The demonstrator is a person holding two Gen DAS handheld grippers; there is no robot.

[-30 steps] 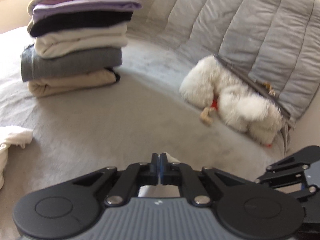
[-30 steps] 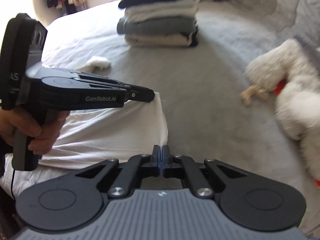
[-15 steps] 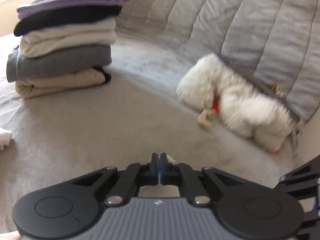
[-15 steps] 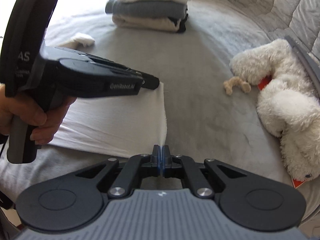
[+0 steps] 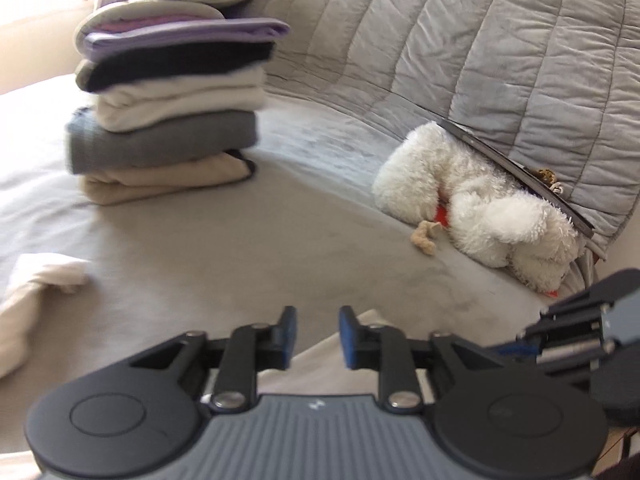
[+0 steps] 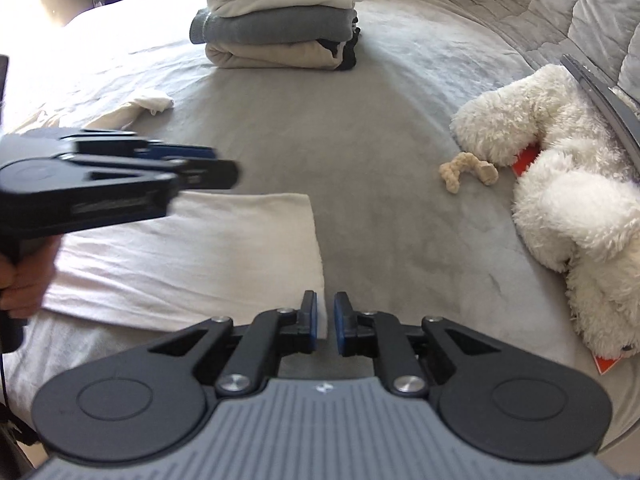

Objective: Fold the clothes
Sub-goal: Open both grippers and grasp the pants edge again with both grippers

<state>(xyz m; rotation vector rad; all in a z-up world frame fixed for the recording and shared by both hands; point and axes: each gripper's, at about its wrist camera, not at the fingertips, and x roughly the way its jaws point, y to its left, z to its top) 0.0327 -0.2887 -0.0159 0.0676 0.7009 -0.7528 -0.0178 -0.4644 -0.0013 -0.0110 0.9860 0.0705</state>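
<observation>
Since the fold lies flat: the white cotton garment (image 6: 192, 256) rests as a neat rectangle on the grey bed (image 6: 380, 152).
Right gripper (image 6: 325, 322): my jaws apart, astride its near corner, gripping nothing.
Left gripper (image 5: 317, 336): jaws apart above its far edge.
Stack of folded clothes (image 6: 280, 28): well beyond, likely its destination.
Crumpled white cloth (image 6: 136, 110): lying loose, unfolded.

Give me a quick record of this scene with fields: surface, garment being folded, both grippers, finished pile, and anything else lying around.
surface: grey bed cover
garment: white garment lying flat, folded
left gripper: open, over the garment's corner
right gripper: open, garment's edge between its fingers
finished pile: stack of folded clothes
unfolded: crumpled white cloth
other: white plush toy; rope toy
</observation>
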